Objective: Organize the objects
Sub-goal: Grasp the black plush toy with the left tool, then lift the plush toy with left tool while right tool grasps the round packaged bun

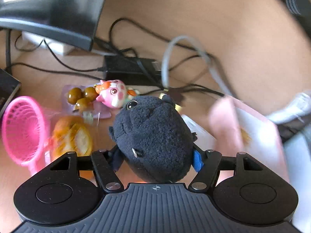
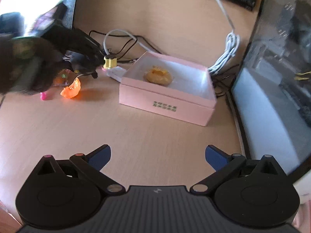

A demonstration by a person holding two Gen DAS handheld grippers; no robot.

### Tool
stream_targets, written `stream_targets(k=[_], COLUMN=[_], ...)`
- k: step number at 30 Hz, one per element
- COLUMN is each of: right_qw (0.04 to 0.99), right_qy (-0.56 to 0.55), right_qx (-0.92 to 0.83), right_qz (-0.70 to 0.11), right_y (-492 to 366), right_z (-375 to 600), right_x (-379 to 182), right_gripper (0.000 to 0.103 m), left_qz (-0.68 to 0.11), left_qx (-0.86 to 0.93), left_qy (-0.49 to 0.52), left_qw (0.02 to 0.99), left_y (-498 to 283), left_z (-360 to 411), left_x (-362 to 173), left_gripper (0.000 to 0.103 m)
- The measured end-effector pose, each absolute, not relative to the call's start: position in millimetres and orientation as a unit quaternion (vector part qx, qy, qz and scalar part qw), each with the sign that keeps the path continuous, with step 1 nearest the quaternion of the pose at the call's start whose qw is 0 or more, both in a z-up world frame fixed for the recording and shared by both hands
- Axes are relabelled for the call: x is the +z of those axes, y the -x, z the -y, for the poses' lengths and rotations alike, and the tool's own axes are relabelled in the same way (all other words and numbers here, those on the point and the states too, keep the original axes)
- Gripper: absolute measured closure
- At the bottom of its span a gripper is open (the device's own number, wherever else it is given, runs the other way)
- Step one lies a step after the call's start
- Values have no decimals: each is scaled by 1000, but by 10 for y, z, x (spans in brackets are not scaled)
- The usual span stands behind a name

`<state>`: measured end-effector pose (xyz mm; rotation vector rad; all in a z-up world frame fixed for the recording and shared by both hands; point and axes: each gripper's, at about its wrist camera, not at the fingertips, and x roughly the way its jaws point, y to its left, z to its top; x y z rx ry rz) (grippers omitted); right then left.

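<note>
My left gripper (image 1: 156, 158) is shut on a dark plush toy (image 1: 153, 136) and holds it above the wooden desk. Behind it lie a pink cat figure (image 1: 113, 94), brown beads (image 1: 81, 96), an orange wrapped item (image 1: 72, 136) and a pink strainer (image 1: 23, 128). The open pink box (image 2: 167, 95) sits mid-desk in the right wrist view with an orange pastry-like toy (image 2: 157, 76) inside; it also shows blurred at the right of the left wrist view (image 1: 252, 132). My right gripper (image 2: 157, 156) is open and empty, well in front of the box. The left gripper (image 2: 38, 62) shows there at far left.
Black cables and a power brick (image 1: 132, 69) lie behind the toys, under a monitor (image 1: 50, 15). A white cable (image 2: 227, 54) coils right of the box. A gold cylinder (image 2: 110, 62) and an orange piece (image 2: 71, 90) lie left of the box. A dark case (image 2: 281, 77) stands at right.
</note>
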<state>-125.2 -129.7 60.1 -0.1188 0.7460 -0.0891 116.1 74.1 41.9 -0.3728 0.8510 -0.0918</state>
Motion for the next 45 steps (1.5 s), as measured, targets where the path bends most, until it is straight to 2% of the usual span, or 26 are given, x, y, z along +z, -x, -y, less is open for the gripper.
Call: stream_targets(k=[3,7,14,18,26,27,28,30,39,45], right_qw=[926,924,923,920,893,889,886,887,898,898], right_qy=[47,64,105,80,26,27,31,39,72,66], right_qx=[-8,54,156,165,169,171,171,173,191,143], right_qz=[-374,-372,-335,-345,-417,-424,-431,-427,-390,-410], right_y=[1041,726,156,-389,-1313,-1353,-1377,-1336,-446,373], right_z=[1166,797,75,-230,-667,-716,-772,-820,-528,-43], right_x=[581,560,589,569,243,210,183,208,685,781], right_gripper=[0,0,1,21,26,37,42,46,47,47], left_qz=[-386,-346,-360,-371,-395,-397,-399,-403,-426,-461], left_qx=[-86,-58,14,36,40,38,37,30,-59,-157], left_qy=[159,126,154,172,178,178,178,174,138,80], left_qw=[905,928,920,912,900,899,899,898,892,870], left_y=[-687,-119,447,774,1232,1262,1274,1278,1130,991], left_z=[-927,-1391,-2224,-2482,-2698,-2718,-2728,-2724,-2370,-1830], left_x=[627,919,1127,1070,928,921,915,910,852,759], left_gripper=[32,32,31,31,31,31,31,31,31,31])
